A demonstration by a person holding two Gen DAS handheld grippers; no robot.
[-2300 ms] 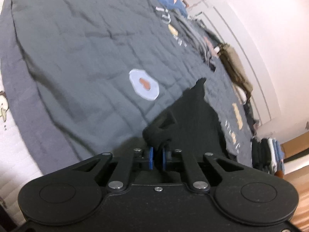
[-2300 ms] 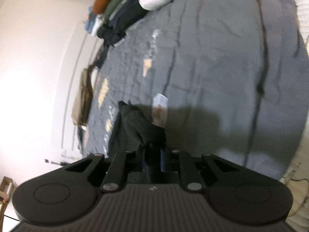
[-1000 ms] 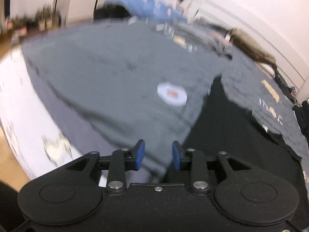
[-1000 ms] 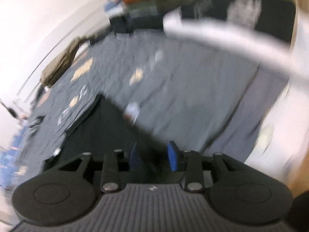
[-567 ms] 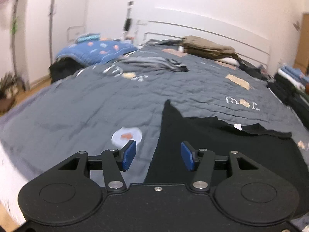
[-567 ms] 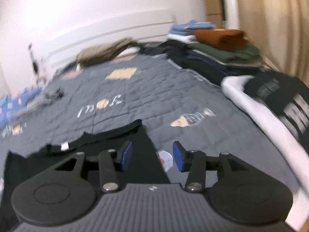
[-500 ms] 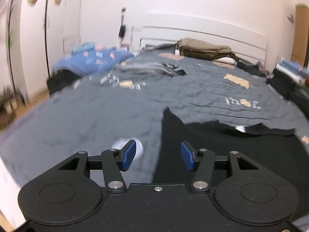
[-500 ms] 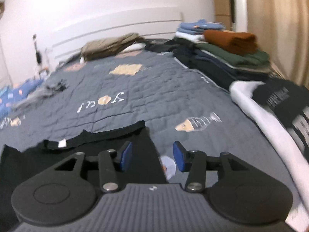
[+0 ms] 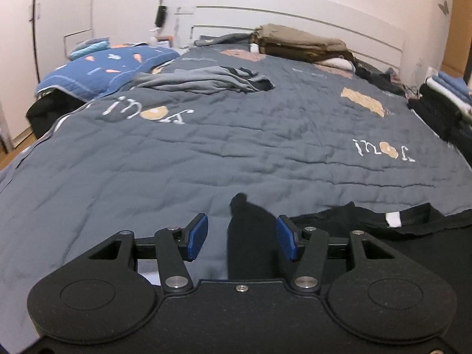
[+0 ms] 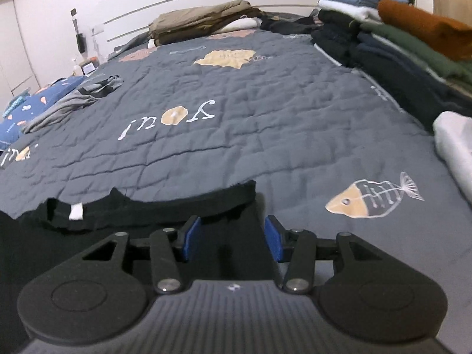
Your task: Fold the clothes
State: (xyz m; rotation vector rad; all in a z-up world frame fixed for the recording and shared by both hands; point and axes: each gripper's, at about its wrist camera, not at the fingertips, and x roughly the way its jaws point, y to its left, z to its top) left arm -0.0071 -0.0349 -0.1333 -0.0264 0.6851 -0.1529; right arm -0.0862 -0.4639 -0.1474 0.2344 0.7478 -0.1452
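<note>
Right now my left tool [image 9: 242, 237] has its blue pads [image 9: 197, 236] spread apart, gripping nothing; a corner of the black garment [image 9: 250, 242] lies flat between them, touching neither pad as far as I can see. My right tool [image 10: 233, 237] is likewise released, pads well apart, with the garment's other top corner [image 10: 236, 197] on the bed under the gap. The black garment is spread on the grey quilt [image 9: 206, 153] at the bed's near edge, its neckline and white tag [image 10: 76, 211] facing the headboard. Folded clothes [image 10: 398, 44] are stacked along the quilt's right side in my right view, well apart from my tools.
</note>
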